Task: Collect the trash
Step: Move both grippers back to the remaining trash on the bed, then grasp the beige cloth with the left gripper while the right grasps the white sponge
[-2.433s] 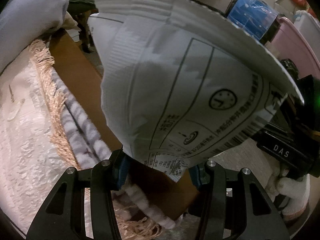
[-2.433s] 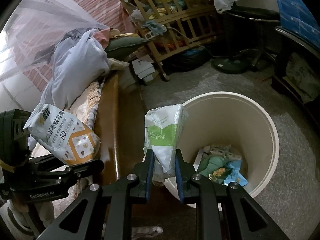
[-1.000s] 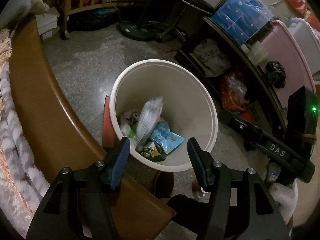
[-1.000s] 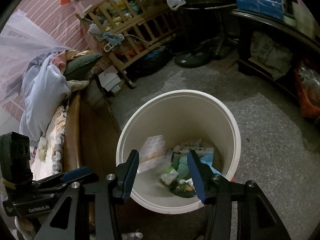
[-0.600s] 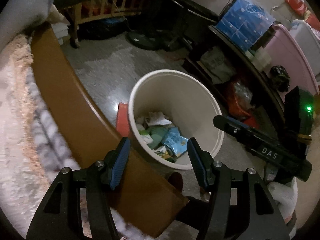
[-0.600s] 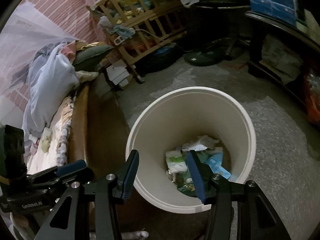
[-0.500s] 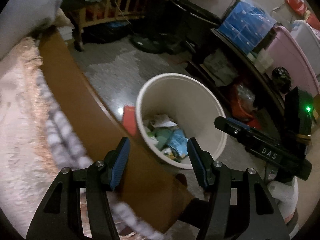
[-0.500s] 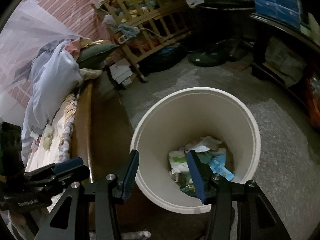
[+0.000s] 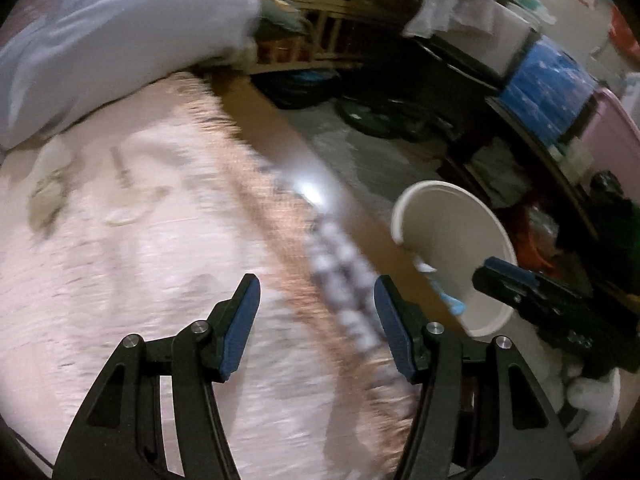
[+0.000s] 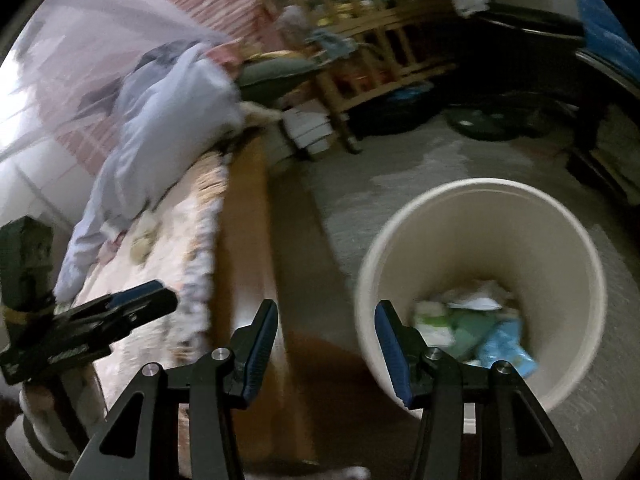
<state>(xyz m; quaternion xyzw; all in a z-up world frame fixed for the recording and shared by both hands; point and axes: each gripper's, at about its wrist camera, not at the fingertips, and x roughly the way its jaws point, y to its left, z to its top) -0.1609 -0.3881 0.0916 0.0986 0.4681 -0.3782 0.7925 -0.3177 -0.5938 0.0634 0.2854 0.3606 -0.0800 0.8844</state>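
Looking down along my left tongs (image 9: pixel 316 320), I am seeing their blue-padded jaws standing apart with nothing between them, tilting down over the pale pink bedspread (image 9: pixel 132 248). Blur is smearing that whole view, so fine detail on the spread is escaping me. Just past the tips, the spread's fringed edge (image 9: pixel 304 248) is running along the brown wooden bed rail (image 9: pixel 280 140).

My right tongs (image 10: pixel 326 340) are also gaping and carrying nothing, angling down at the floor beside the bed, with one tip over the bed rail and the other over the near rim of the bin (image 10: pixel 592 280). From that side I am seeing the left tongs reaching in low over the bed at the left edge of the picture, a white-gloved hand (image 10: pixel 36 432) gripping them from beneath.

The cream bin is standing upright on the grey floor (image 10: pixel 400 168), just beside the bed rail. The trash (image 10: pixel 480 328) is lying at its bottom: white, green and light blue wrappers heaped together, too blurred to tell apart further.

Farther off, a pale blue bundle of bedding (image 9: pixel 112 40) is piling up at the head of the bed, and a wooden crib (image 10: pixel 384 52) is standing against the far wall.
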